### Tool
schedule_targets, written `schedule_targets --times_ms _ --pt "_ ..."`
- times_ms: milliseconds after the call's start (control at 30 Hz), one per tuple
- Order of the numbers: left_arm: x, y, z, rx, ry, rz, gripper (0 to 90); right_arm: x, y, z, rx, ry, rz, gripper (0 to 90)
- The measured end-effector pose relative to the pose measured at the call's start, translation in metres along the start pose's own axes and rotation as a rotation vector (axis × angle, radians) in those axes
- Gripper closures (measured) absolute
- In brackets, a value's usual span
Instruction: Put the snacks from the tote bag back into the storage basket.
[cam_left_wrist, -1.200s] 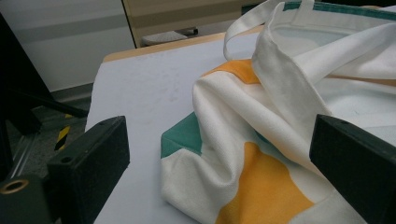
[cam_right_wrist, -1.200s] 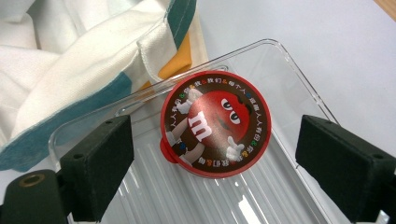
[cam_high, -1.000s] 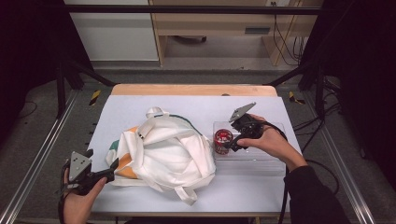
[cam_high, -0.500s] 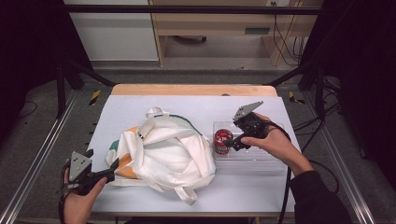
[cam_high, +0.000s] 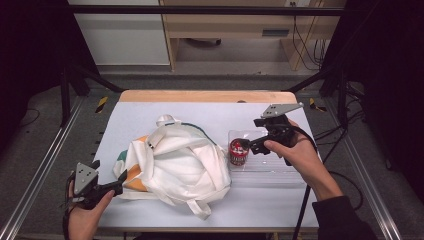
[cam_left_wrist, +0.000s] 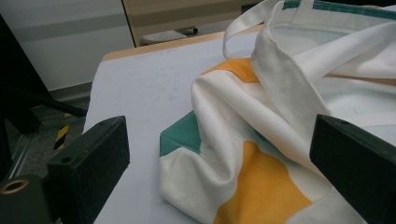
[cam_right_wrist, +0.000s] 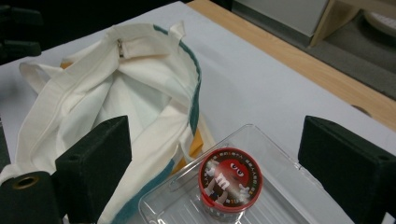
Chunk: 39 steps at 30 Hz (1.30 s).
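Table (cam_high: 165, 107) far edge bare; bag (cam_high: 175, 167) centre.

Floor: grey (cam_high: 45, 150), with yellow-black hazard tape (cam_high: 101, 104) off the table's far left corner.
Furniture: pale wooden cabinet (cam_high: 225, 27) beyond the table's far edge.
Light: dim sides, lit centre.

My table (cam_high: 150, 107) is carrying a pale lilac-white cover, with a strip of bare wood showing along its far edge. A crumpled cream tote bag (cam_high: 175, 167) with orange and green patches is lying on the cover left of centre. Just to its right a clear plastic tray (cam_high: 270, 170) is sitting, touching the bag's edge.
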<state>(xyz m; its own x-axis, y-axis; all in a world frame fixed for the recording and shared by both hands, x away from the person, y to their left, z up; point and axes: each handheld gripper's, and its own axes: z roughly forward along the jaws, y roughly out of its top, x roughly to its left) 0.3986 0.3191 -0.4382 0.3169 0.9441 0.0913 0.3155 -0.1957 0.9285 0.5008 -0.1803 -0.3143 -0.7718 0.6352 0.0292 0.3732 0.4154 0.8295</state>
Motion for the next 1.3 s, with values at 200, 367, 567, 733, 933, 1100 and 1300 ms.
schedule_targets --times_ms 200,367,567,733,933,1100,1300 --pt "0.000 0.000 0.000 -0.001 -0.002 0.000 4.6 0.004 0.007 -0.015 -0.036 -0.043 0.001 8.7" --pt "0.000 0.000 0.001 0.001 -0.002 0.001 4.6 0.006 0.005 -0.024 -0.049 -0.106 0.007 7.9" --pt "0.000 0.000 0.000 0.000 0.000 -0.001 4.6 0.007 -0.001 -0.032 -0.052 -0.204 0.036 6.6" --pt "0.000 0.000 0.000 0.000 -0.001 -0.001 4.6 0.004 -0.007 -0.043 -0.086 -0.262 0.078 6.4" --pt "0.001 0.000 0.000 -0.004 0.002 -0.004 4.6 0.001 -0.019 -0.057 -0.096 -0.304 0.094 6.8" --pt "0.001 0.000 0.000 -0.004 0.004 -0.007 4.6 -0.003 -0.033 -0.067 -0.093 -0.349 0.119 7.2" --pt "0.002 0.000 -0.001 -0.007 0.011 -0.011 4.6 -0.011 -0.053 -0.077 -0.080 -0.409 0.139 7.4"
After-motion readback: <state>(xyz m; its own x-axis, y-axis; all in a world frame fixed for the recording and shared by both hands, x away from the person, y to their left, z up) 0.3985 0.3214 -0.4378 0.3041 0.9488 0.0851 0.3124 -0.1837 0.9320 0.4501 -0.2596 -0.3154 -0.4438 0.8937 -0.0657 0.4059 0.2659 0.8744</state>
